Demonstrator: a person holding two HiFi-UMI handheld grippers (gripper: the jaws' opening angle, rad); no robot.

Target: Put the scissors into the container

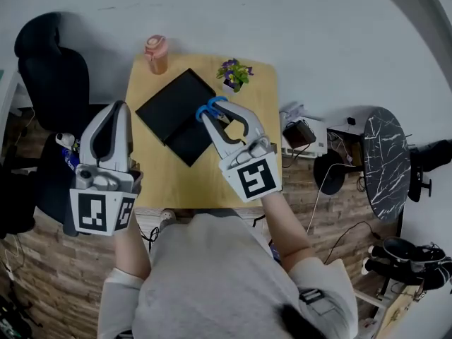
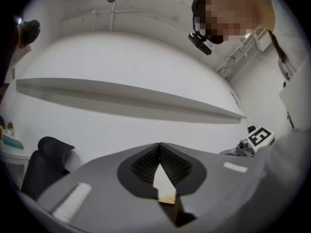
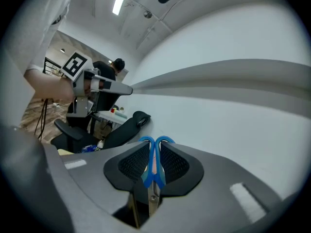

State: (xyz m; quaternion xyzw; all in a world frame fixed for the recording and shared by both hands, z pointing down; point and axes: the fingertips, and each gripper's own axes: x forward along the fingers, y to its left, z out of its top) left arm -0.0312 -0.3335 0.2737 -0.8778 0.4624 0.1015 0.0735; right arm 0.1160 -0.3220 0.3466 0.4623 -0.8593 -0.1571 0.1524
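My right gripper (image 1: 214,109) is shut on the scissors (image 1: 207,110), whose blue handles poke out past the fingertips above the wooden table (image 1: 212,171). In the right gripper view the scissors (image 3: 153,166) sit clamped between the black pads, blue loops at the tips, metal blades running back toward the camera. The black container (image 1: 176,108) lies flat on the table just left of and under the scissors. My left gripper (image 1: 117,106) is raised at the table's left edge, shut with nothing in it; in its own view the left gripper (image 2: 159,144) has its tips touching and points at a white wall.
A pink bottle (image 1: 156,54) stands at the table's far left corner and a small potted plant (image 1: 234,73) at the far right. A black office chair (image 1: 53,69) is to the left, a round marble side table (image 1: 385,161) to the right.
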